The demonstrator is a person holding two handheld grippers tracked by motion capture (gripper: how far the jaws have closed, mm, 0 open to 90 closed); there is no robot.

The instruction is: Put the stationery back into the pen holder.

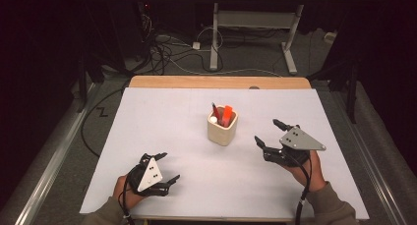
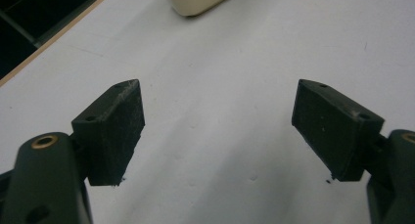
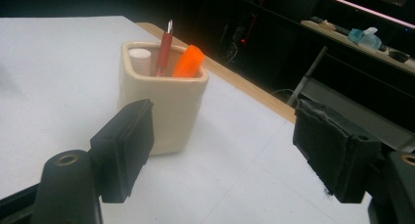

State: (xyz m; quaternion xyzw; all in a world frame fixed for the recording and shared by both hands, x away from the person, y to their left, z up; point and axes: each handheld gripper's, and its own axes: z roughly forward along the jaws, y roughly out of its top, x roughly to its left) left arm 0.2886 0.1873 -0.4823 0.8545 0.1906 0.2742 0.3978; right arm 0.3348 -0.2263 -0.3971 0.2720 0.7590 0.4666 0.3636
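Just left-forward of right hand-held gripper [image 1: 270,131]: cream cup [image 1: 222,129], apart.

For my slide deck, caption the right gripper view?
Open right tool faces a cream cup holding a red pen, orange marker and white tube.

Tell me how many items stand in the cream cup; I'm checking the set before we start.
3. In the cream cup: a white cylinder at one corner, a red-handled tool in the middle, an orange marker beside it. Shorter items may be hidden inside.
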